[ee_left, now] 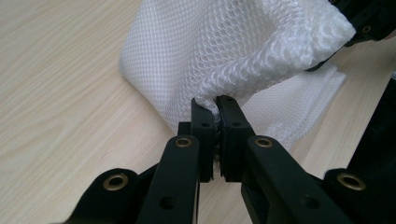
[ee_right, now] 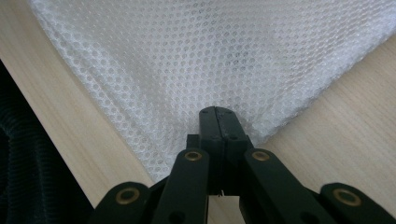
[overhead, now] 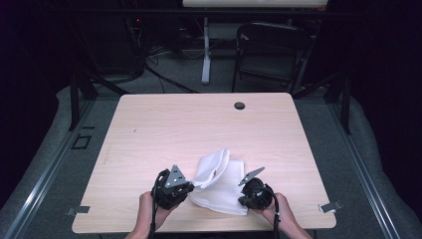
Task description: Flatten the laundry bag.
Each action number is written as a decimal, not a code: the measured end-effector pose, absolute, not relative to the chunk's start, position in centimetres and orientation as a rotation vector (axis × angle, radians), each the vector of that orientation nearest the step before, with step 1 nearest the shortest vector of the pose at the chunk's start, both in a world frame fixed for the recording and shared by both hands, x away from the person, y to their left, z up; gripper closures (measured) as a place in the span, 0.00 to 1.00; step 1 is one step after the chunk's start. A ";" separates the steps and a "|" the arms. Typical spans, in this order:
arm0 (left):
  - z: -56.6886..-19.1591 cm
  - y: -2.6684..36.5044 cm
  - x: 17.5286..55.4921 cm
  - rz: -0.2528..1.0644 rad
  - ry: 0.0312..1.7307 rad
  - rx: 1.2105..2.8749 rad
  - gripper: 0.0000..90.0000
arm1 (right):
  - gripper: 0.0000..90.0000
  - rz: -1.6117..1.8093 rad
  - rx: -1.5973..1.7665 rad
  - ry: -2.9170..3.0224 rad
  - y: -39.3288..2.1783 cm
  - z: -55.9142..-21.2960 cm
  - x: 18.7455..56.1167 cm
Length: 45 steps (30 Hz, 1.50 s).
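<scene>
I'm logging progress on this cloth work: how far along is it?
Done: both grips are made. The left tool is shut on a bunched edge of the white mesh cloth, and the right tool is shut on a corner of it. In hand: the left side is raised in a fold. Left: the cloth lies rumpled on the table, not yet flat or neatly folded.

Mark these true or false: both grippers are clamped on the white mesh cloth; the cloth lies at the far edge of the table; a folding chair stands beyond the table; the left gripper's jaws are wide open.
1. True: the left gripper and right gripper each pinch the white mesh cloth.
2. False: the cloth lies near the table's near edge.
3. True: a folding chair stands beyond it.
4. False: its jaws are shut on the cloth.
</scene>
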<state>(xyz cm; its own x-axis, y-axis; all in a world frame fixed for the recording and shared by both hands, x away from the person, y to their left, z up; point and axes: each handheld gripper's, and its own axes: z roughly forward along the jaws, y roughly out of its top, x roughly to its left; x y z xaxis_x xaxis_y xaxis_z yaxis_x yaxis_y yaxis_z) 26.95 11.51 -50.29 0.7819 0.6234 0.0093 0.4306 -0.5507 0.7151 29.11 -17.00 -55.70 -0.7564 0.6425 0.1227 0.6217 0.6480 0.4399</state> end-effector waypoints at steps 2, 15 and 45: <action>-50.3 11.7 27.0 0.345 0.774 2.250 0.96 | 1.00 0.727 1.076 2.812 -17.0 -55.7 29.1; -50.7 12.8 26.8 0.312 0.830 2.259 0.96 | 1.00 0.703 1.062 2.804 -16.9 -55.6 28.9; -52.8 13.9 27.7 0.188 0.990 2.323 0.95 | 1.00 0.665 1.080 2.789 -17.1 -55.5 28.9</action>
